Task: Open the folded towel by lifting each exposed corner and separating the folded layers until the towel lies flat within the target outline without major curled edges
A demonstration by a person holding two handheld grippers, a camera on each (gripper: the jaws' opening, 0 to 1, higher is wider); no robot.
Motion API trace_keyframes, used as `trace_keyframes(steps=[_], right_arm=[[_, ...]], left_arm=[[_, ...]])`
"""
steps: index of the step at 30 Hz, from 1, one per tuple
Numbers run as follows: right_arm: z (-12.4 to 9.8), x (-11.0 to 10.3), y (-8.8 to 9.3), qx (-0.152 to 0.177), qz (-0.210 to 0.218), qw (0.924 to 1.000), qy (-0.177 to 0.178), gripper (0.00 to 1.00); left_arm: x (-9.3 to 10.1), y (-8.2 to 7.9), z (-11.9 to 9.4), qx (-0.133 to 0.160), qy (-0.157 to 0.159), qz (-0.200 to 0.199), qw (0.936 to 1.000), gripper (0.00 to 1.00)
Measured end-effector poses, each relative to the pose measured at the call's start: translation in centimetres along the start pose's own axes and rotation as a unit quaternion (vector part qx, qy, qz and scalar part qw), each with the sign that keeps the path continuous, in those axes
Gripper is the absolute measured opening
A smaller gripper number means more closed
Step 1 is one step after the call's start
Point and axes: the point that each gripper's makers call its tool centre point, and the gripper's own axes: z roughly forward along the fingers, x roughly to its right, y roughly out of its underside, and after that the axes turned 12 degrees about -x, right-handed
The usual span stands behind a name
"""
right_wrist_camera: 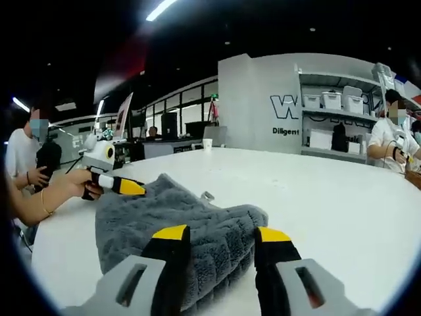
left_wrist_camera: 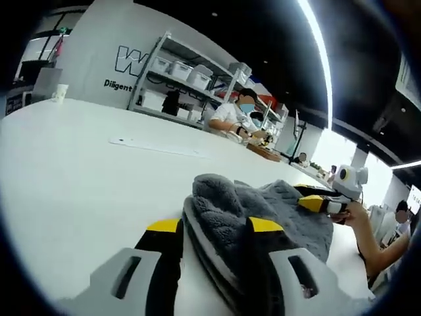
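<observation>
- The left tool (left_wrist_camera: 214,227) has its yellow-tipped jaws set on either side of a thick, rounded fold of the grey towel (left_wrist_camera: 263,210), which bulges up between them. The jaws look closed onto that fold, gripping it, though the contact itself is partly hidden by the pile.
- The towel lies on the white desk (left_wrist_camera: 72,171), bunched and in layers, not flat. No target outline can be made out on the desk near it.
- In the left gripper view the right tool (left_wrist_camera: 322,203) comes in from the right at the towel's far edge, with a hand (left_wrist_camera: 358,214) behind it.
- In the right gripper view the right tool (right_wrist_camera: 217,236) straddles a folded end of the towel (right_wrist_camera: 171,217), cloth filling the gap between the jaws. It appears clamped on that end.
- The left tool (right_wrist_camera: 122,186) shows at the towel's far corner, held by a hand (right_wrist_camera: 72,184).
- The step in hand looks like the opening one: both ends are taken, and the layers are not yet parted.
- The next move likely calls for lifting one grip up and away from the other, so that the top layer peels off. Too many layers pinched together would drag the whole bundle.
</observation>
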Motion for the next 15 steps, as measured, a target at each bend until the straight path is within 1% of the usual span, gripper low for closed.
trace_keyframes(steps=[9,15], right_arm=[[0.01,-0.43,-0.25,0.011,0.001,0.9999,-0.008,0.27],[0.01,-0.51,-0.43,0.016,0.004,0.9998,-0.011,0.24]], left_arm=[[0.71,0.02,-0.43,0.004,-0.009,0.025,0.9996,0.30],[0.73,-0.35,-0.71,0.009,-0.016,0.045,0.9988,0.25]])
